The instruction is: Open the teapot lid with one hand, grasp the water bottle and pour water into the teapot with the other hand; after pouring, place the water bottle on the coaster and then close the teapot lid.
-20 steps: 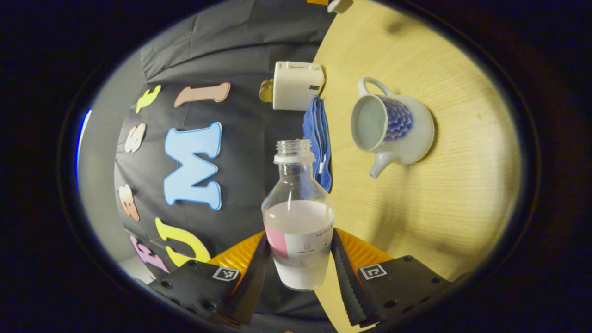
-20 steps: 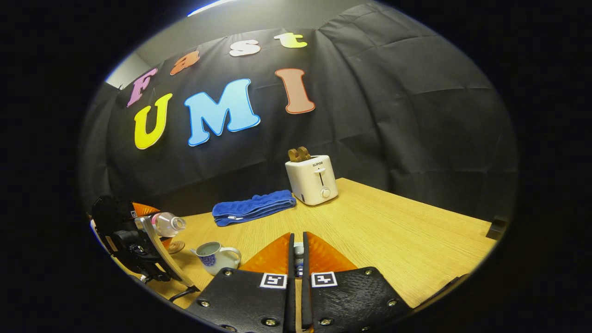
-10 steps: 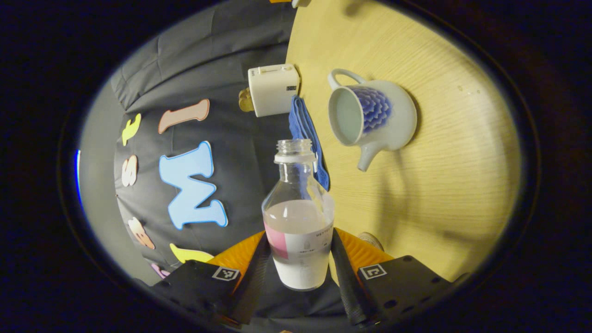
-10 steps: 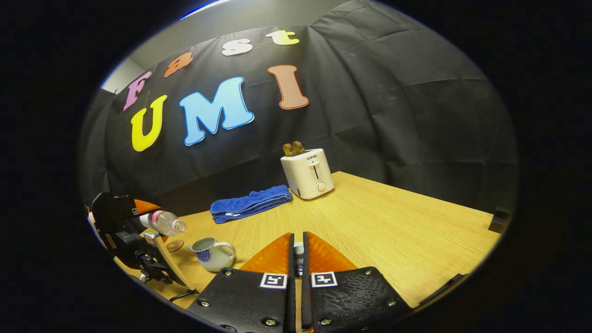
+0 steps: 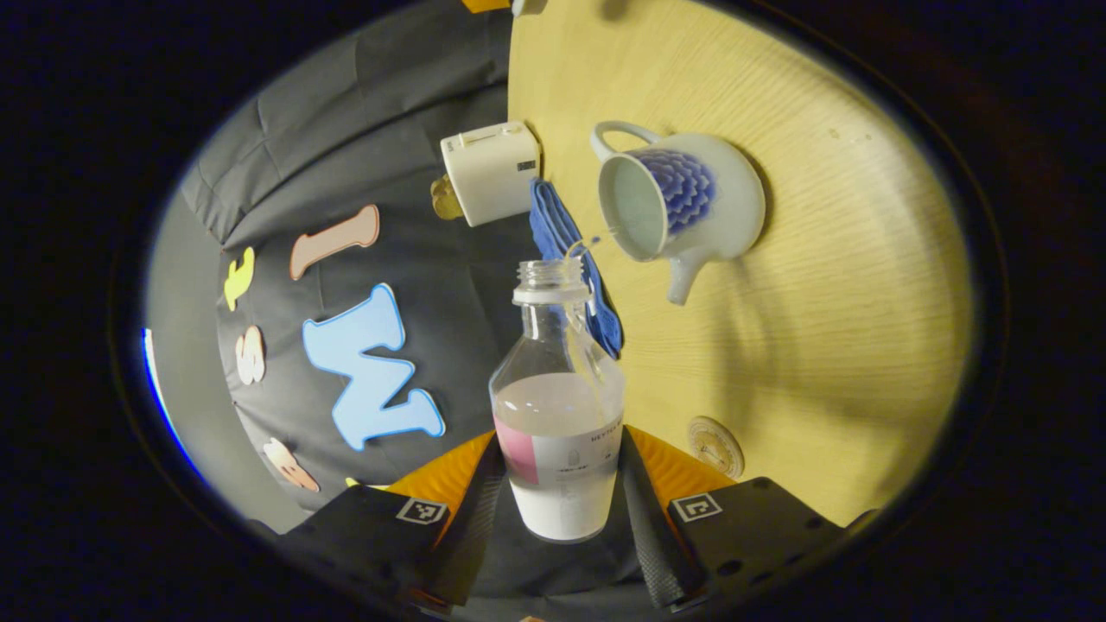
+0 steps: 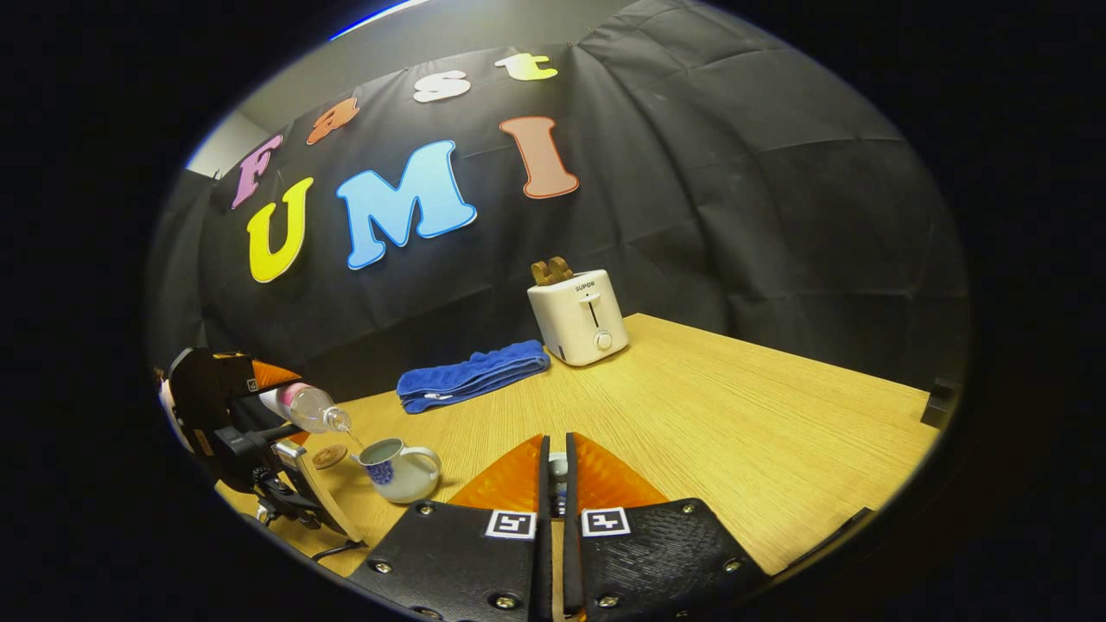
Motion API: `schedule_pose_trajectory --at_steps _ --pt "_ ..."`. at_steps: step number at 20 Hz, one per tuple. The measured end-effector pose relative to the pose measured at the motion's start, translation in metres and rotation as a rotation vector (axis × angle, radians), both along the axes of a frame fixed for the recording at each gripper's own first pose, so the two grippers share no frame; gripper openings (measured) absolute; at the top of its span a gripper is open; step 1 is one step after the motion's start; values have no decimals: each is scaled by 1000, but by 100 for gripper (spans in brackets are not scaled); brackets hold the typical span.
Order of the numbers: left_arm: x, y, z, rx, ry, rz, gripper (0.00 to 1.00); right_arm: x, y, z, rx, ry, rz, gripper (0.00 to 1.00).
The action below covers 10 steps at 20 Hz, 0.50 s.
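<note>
At the bottom centre of the left gripper view, the left gripper (image 5: 566,510) clamps the lower body of the water bottle (image 5: 557,406), one finger on each side. The uncapped bottle points up the frame, and a thin stream of water leaves its mouth toward the open teapot (image 5: 683,203) in the upper centre. The teapot stands lidless on the wooden table (image 5: 829,285). A round coaster (image 5: 715,446) lies at lower right, beside the gripper. A white toaster (image 5: 491,171) and a folded blue towel (image 5: 566,259) sit left of the teapot.
</note>
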State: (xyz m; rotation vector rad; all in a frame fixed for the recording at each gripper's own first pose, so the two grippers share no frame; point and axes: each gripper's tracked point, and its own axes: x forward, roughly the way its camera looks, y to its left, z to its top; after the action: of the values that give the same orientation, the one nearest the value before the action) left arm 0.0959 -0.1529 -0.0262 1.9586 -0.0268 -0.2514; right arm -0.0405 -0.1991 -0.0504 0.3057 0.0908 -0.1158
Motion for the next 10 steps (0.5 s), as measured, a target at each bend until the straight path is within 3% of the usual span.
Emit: schedule_pose_trajectory --at_steps 10 --pt "0 0 16 65 -35 0 84 -1 3 -8 11 12 20 5"
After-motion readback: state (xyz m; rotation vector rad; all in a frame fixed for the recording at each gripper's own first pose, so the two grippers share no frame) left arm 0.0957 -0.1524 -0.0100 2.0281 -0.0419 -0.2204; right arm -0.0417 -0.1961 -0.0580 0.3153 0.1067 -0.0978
